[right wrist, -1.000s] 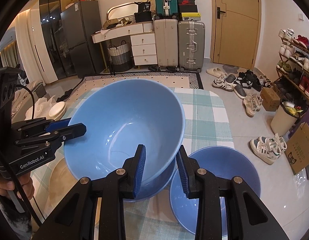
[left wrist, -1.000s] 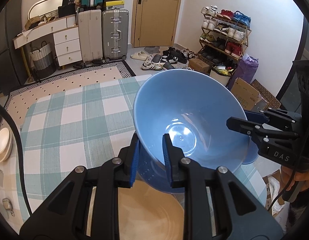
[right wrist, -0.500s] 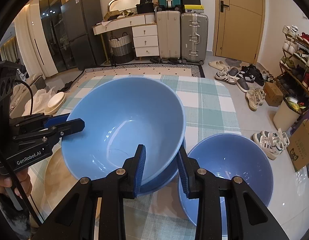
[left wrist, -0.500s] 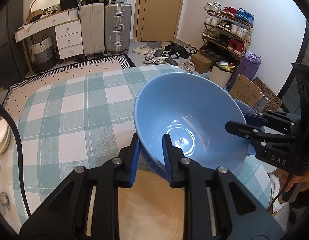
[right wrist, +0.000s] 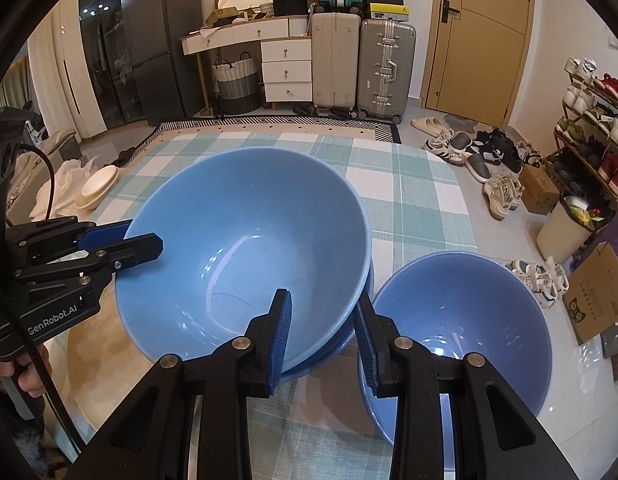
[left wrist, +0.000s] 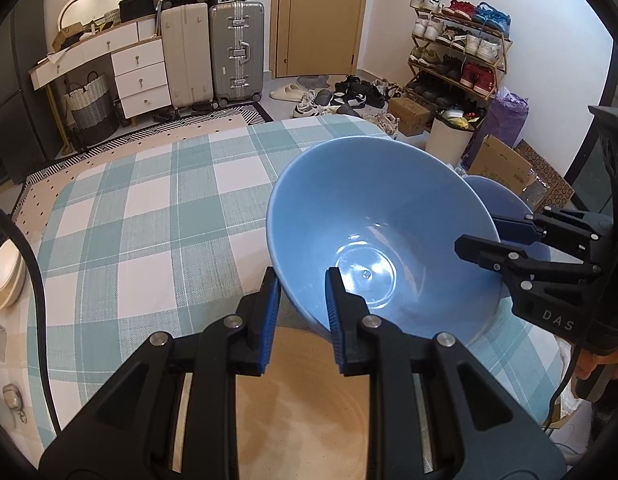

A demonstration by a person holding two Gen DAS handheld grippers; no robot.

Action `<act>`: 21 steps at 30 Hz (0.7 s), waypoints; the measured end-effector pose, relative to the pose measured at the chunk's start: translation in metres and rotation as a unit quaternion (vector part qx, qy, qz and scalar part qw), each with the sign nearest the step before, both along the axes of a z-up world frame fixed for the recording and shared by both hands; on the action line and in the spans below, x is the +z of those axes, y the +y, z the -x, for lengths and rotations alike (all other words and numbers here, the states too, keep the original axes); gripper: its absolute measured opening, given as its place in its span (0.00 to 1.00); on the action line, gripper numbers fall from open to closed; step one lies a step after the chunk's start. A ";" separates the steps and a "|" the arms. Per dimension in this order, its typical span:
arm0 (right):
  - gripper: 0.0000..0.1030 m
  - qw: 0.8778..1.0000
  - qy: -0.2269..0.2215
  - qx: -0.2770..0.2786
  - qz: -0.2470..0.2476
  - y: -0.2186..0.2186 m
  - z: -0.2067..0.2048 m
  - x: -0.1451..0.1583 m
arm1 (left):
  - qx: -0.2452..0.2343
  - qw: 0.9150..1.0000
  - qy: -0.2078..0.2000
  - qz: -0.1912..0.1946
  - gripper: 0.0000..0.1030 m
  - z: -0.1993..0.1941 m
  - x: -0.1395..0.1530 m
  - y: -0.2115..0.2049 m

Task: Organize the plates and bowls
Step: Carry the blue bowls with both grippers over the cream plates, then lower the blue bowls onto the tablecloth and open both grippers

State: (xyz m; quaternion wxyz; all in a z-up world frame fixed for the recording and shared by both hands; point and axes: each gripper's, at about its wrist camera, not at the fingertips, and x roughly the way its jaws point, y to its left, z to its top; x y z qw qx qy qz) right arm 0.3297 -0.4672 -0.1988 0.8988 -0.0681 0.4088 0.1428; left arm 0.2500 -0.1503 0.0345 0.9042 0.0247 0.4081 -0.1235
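Both grippers hold one large blue bowl (right wrist: 245,256) by opposite sides of its rim. The left gripper (left wrist: 299,304) has its fingers narrowed onto the near wall of the bowl, one blue pad outside and one inside. In the right wrist view the same gripper (right wrist: 121,240) reaches in from the left edge and pinches the bowl's left rim.

The right gripper (right wrist: 321,332) clamps the bowl's near-right rim, its fingers drawn in with the wall between them; under that rim a second blue rim (right wrist: 341,344) shows, so the held bowl sits in or just over another bowl of the same colour. From the left wrist view the right gripper (left wrist: 481,240) comes in from the right and grips the far-right rim.

The bowl is tilted slightly, low over a desk covered by a green and white checked cloth (left wrist: 149,216). Below it lies a round beige mat or plate (left wrist: 301,408); which of the two cannot be told. Just beside the bowl on the right stands a separate blue bowl (right wrist: 461,332), empty and upright near the desk's edge. A stack of cream dishes (right wrist: 97,188) rests at the far left of the desk.
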 end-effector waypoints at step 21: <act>0.31 0.999 0.004 -0.002 0.038 0.005 -0.001 -0.017 | -0.004 1.000 0.014 -0.013 0.20 -0.013 -0.025 -0.001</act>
